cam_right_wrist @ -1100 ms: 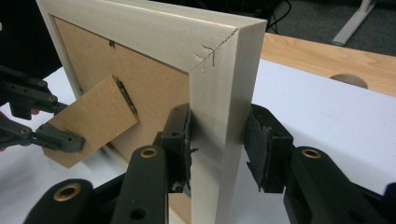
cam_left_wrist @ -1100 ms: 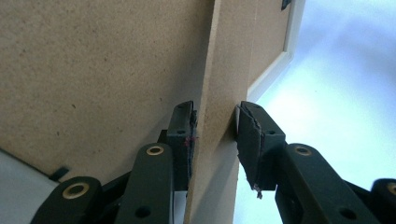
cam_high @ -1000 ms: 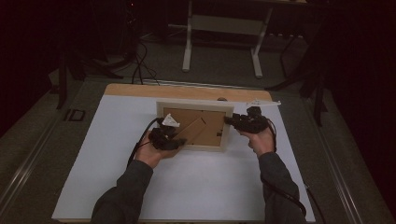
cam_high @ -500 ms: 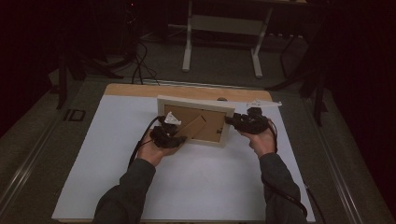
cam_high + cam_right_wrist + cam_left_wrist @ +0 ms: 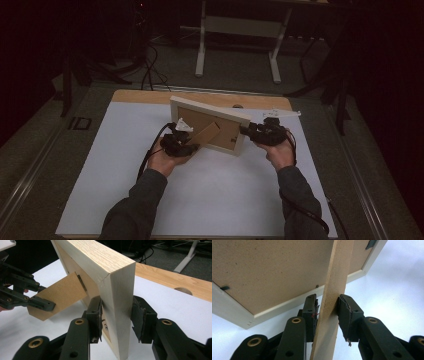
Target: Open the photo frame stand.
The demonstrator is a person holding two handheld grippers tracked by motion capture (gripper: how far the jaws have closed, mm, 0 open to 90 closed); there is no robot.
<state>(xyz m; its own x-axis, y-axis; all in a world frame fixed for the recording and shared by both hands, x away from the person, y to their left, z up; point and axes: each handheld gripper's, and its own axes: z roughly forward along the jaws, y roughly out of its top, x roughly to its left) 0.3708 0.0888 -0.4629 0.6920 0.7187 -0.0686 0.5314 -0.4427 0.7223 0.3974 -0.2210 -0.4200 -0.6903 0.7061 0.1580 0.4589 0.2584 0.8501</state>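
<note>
A pale wooden picture frame (image 5: 210, 107) stands tilted on the white table cover (image 5: 215, 190), its brown backboard (image 5: 274, 272) facing me. A brown fibreboard stand leg (image 5: 207, 134) sticks out from the back. My left gripper (image 5: 187, 145) is shut on this stand leg (image 5: 332, 290), one pad on each face, as the left gripper view (image 5: 327, 306) shows close up. My right gripper (image 5: 247, 131) is shut on the frame's right side rail (image 5: 117, 290); in the right gripper view (image 5: 117, 312) its pads press both faces of the rail. That view also takes in the stand leg (image 5: 60, 293) and the left gripper (image 5: 42, 303).
A bare wooden strip (image 5: 150, 96) with a round hole (image 5: 183, 291) runs along the table's far edge. A small white object (image 5: 282, 113) lies at the far right of the cover. Beyond the table are a white-legged stand (image 5: 237, 45) and cables (image 5: 150, 65) on the floor.
The frame has tipped up and now stands more upright, with its top edge higher. Both hands have stayed about where they were, keeping their grips.
</note>
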